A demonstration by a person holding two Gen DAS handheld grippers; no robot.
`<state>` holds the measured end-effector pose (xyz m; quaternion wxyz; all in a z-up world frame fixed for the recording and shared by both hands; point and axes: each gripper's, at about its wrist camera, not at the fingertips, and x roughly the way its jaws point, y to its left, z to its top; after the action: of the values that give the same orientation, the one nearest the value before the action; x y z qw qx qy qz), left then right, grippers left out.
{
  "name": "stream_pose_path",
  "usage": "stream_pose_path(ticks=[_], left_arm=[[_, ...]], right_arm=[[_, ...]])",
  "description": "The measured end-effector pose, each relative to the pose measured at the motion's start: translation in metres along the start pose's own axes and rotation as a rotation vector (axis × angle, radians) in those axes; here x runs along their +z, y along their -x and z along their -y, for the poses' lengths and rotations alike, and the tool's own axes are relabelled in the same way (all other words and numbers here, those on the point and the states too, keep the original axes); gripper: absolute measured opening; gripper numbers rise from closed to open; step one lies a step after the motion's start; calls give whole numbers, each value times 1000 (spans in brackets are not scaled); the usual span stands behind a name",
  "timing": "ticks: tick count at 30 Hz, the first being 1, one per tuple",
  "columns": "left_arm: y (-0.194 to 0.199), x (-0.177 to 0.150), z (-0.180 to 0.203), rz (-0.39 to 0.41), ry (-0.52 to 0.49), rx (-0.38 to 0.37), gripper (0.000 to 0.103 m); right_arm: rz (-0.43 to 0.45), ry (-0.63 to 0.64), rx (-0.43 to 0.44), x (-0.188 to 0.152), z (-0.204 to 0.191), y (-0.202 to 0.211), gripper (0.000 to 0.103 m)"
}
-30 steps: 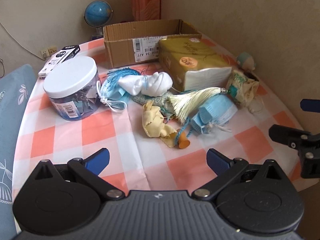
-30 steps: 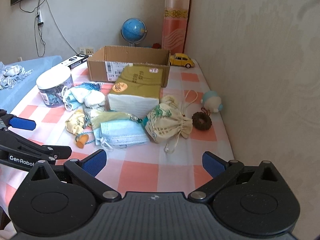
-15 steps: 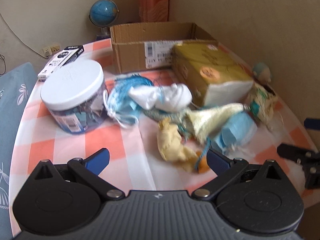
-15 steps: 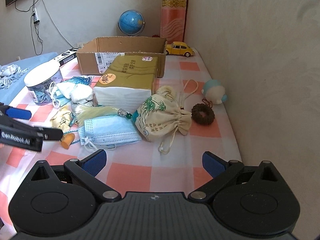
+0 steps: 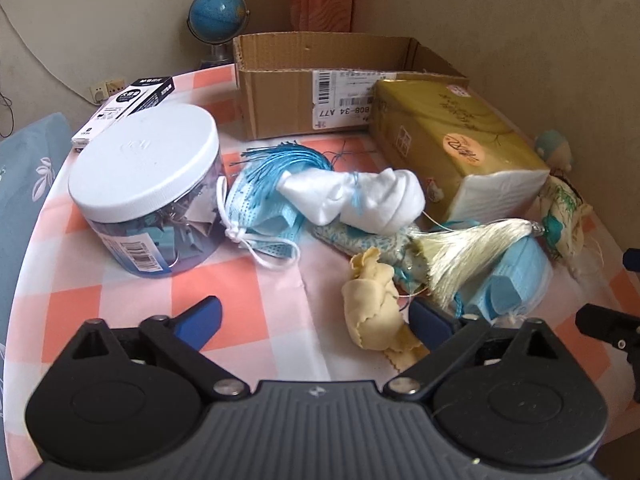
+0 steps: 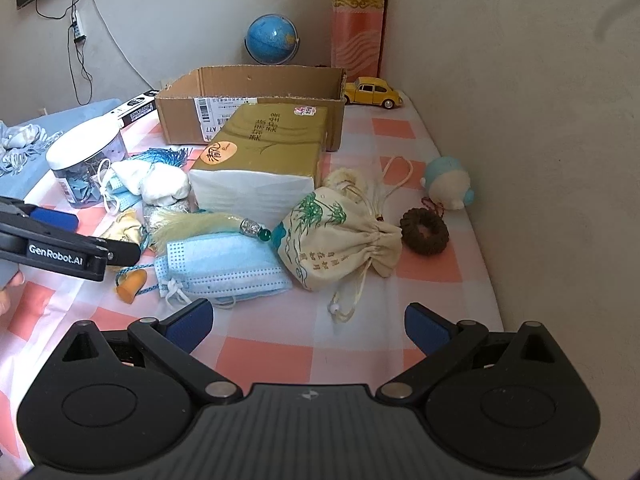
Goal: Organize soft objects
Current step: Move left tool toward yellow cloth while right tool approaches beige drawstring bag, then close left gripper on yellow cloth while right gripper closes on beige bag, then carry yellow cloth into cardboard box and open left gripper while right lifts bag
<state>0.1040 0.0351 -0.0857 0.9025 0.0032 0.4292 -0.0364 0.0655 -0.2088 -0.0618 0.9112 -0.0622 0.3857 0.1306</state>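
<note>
Soft things lie in a heap on the checked tablecloth (image 5: 256,300): a white sock bundle (image 5: 356,196), a blue face mask (image 5: 260,208), a yellow cloth (image 5: 372,308), a cream tassel (image 5: 464,248), a stack of blue masks (image 6: 224,264) and a printed drawstring pouch (image 6: 340,236). An open cardboard box (image 5: 320,80) stands behind them. My left gripper (image 5: 316,316) is open and empty, with the yellow cloth just inside its right finger. My right gripper (image 6: 306,322) is open and empty, just short of the mask stack and pouch.
A white-lidded plastic jar (image 5: 148,192) stands at the left. A tissue pack (image 5: 452,148) lies in front of the box. A brown hair tie (image 6: 424,232), a small plush (image 6: 448,184), a yellow toy car (image 6: 372,92) and a globe (image 6: 272,38) sit along the wall.
My left gripper has moved forward toward the heap, so the yellow cloth now sits at its right finger. My right gripper has also moved closer to the masks and pouch.
</note>
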Motion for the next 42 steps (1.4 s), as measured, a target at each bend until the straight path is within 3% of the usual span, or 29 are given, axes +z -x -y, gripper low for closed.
stream_pose_path(ticks=[1,5,7,10,14,26,31,36,42], left_arm=[[1,0,-1,1,5,-7,78],[7,-1,5,17,-17,-40,60],[7,0,10,19,-37,-59,44],[8,1,14,17,-53,-69,29],[10,0,13,17,-48,-66,29],[5,1,13,-3,-66,-72,29],[5,2,13,-8,-78,-78,29],[7,0,14,-16,-92,-85,28],[14,-2,15,-13,-115,-87,27]], right_arm=[[1,1,-1,1,0,0,103],[5,-3,-5,2,3,-2,103],[8,-11,-7,2,5,-3,103],[12,-24,-23,3,10,-6,103],[27,-47,-25,8,19,-10,103],[42,-87,73,31,32,-44,103],[37,-74,78,31,31,-45,93],[36,-78,63,31,34,-39,77],[32,-107,60,30,39,-32,80]])
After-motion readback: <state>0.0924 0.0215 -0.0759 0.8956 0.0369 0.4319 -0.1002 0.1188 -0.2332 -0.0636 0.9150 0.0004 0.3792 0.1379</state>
